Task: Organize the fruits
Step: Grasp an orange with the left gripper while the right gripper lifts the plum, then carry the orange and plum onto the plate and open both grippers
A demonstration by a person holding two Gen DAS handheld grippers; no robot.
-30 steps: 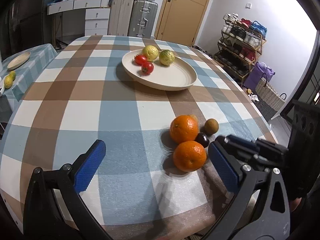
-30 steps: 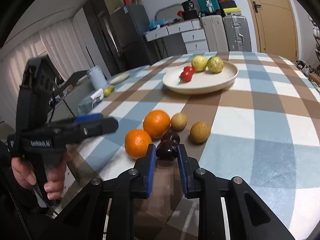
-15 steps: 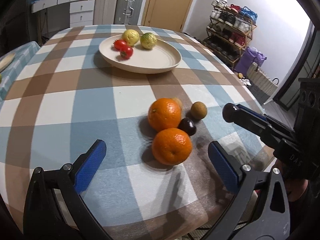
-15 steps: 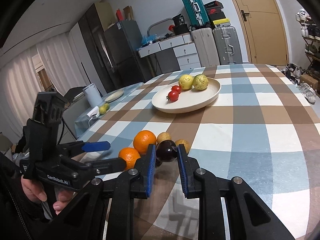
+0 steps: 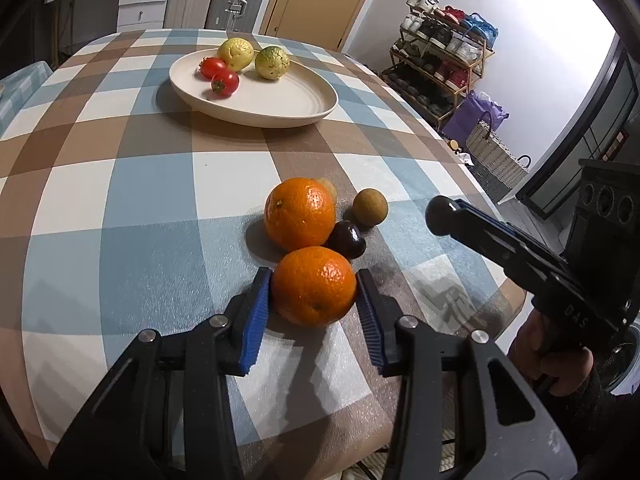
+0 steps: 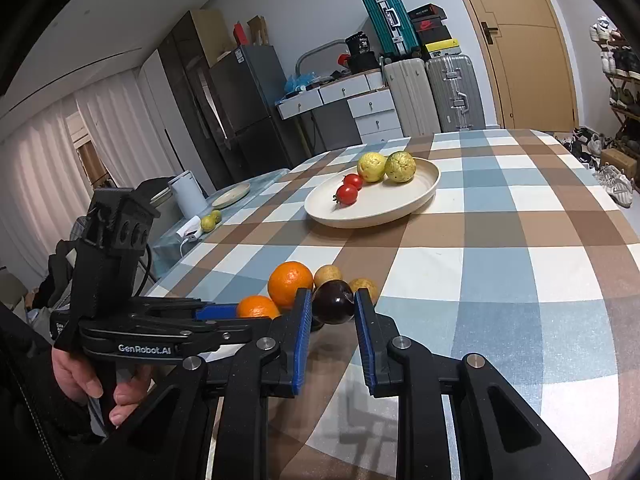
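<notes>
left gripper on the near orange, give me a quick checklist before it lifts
1. Near orange sits between the left gripper pads: ok, jaws closing.
2. Pads firmly pressing both sides: cannot tell.
3. Far orange and dark plum on the table touch the near orange and may roll: not ok.
4. Right gripper shut on its own dark plum: ok.
5. Free space on the plate: ok.

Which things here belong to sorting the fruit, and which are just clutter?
Job: near orange between the closing left gripper, far orange, dark plum in the right gripper, plate.
Clutter: suitcases, shoe rack, kettle.
</notes>
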